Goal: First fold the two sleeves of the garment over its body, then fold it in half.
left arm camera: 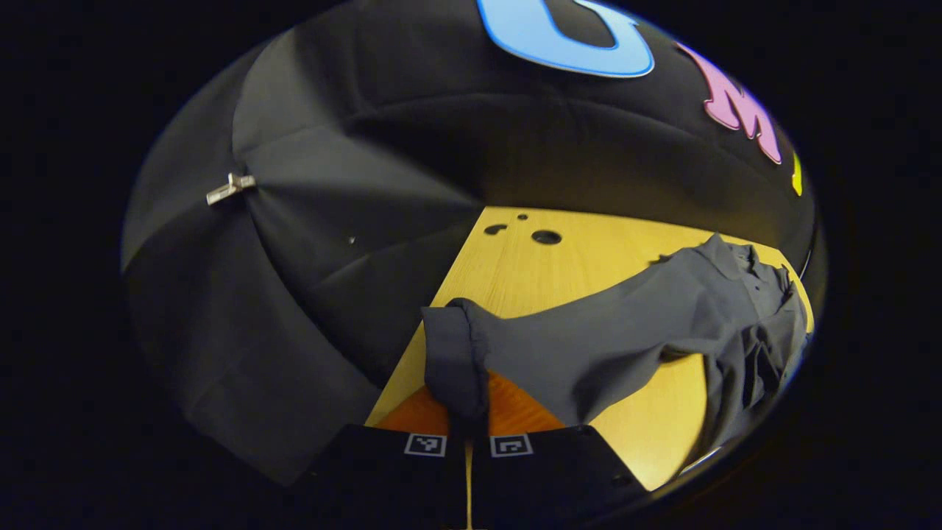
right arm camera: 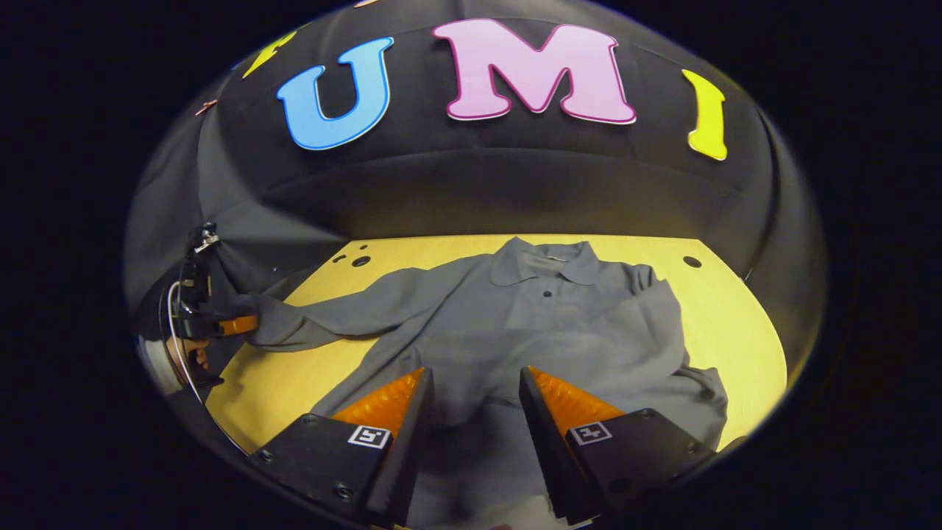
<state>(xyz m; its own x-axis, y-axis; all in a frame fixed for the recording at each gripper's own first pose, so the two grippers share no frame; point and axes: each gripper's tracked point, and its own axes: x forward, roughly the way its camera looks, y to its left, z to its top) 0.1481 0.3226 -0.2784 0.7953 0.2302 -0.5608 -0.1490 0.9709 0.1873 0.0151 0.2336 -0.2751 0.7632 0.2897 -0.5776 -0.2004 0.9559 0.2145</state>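
Observation:
A grey long-sleeved polo shirt lies face up on the yellow wooden table, collar toward the booth wall. Its right-hand sleeve is folded in over the body; its left-hand sleeve stretches out to the table's left side. My left gripper is shut on that sleeve's cuff, and the sleeve runs away from it to the bunched body. In the right gripper view that same left gripper shows far left, held by a hand. My right gripper is open above the shirt's lower body, nothing between its fingers.
The table has small round holes near its back corners. Black cloth walls close in behind and to the left, with a metal clip on the left wall. Bare tabletop shows at front left and along the right edge.

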